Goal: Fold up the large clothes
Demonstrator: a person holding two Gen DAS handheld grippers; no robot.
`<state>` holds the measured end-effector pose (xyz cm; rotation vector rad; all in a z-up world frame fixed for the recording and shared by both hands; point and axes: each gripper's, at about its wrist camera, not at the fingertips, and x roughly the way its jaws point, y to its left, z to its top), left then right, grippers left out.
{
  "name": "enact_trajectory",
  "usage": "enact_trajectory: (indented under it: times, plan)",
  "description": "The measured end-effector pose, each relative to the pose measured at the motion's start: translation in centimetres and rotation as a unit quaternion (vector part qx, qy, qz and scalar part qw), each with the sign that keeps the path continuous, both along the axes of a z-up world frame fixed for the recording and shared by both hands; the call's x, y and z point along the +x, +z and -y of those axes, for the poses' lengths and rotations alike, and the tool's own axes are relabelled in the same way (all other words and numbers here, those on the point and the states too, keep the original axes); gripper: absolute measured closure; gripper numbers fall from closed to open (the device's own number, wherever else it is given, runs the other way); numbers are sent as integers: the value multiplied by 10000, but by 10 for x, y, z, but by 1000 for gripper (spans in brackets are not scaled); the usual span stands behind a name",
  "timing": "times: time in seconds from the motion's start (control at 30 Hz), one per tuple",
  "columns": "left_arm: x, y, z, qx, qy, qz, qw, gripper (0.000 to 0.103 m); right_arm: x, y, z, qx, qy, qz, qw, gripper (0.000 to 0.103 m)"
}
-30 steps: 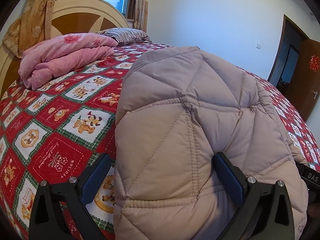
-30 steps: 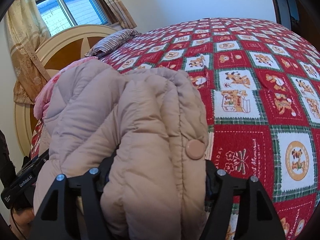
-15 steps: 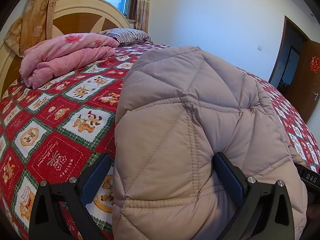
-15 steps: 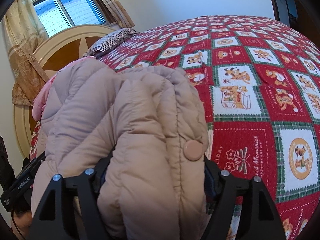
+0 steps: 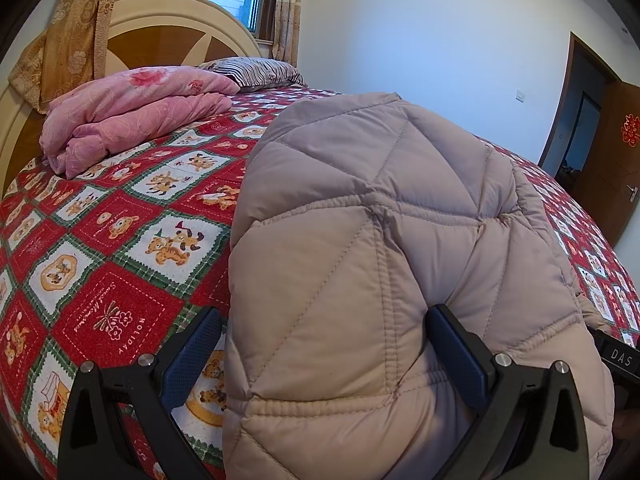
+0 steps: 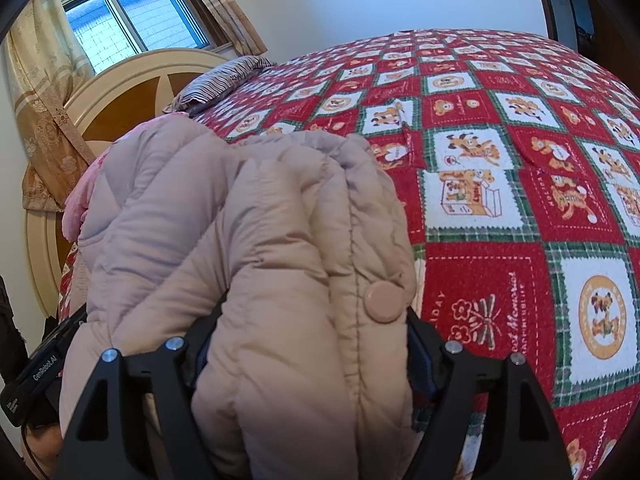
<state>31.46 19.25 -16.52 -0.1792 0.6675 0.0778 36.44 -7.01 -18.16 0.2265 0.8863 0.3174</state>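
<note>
A beige quilted puffer jacket (image 5: 360, 240) lies bunched on the bed and fills the middle of both views. My left gripper (image 5: 324, 344) has the jacket's folded bulk between its blue pads (image 5: 456, 348); the left pad (image 5: 192, 352) stands apart from the cloth. My right gripper (image 6: 308, 344) is shut on a thick fold of the jacket (image 6: 280, 240), by a round beige snap button (image 6: 385, 297). The fabric hides both right fingertips.
The bed has a red, green and white bear-patterned quilt (image 5: 120, 240) (image 6: 520, 160). A folded pink blanket (image 5: 132, 120) and striped pillow (image 5: 256, 70) lie by the headboard (image 5: 168, 32). A wooden door (image 5: 616, 160) stands at the right. The other gripper's body (image 6: 36, 376) shows at the left.
Both views have shifted slightly, with the jacket held in the same grip. The bed looks a little lower in the left view, as if the jacket rose slightly.
</note>
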Motion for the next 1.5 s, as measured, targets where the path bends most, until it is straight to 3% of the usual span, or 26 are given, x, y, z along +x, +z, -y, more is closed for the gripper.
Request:
enact_trajectory:
  times: [0.27,0.4,0.53,0.7,0.87,1.1,1.5]
  plan:
    - [-1,2,0,43,15,-23,10000,1,0,1,-1,-47,17,-7,10000,25]
    - [-13,22,3,271,140,-160,9994,1,-7,19,-2,-475,-9,241,9986,24]
    - [-54,64,4,355,141,393,9985,1,-28,47,4,-653,-28,493,9966,24]
    - [-116,109,13,461,11,723,9963,1,-73,91,8,-744,52,846,9936,19]
    - [-166,138,22,706,-116,1010,9923,1,-127,131,2,-751,203,1390,9872,8]
    - [-193,151,22,687,-108,1199,9904,1,-171,157,-14,-812,432,1829,9788,8]
    - [-199,151,19,598,-152,1181,9911,1,-190,165,-24,-946,510,2002,9738,7]
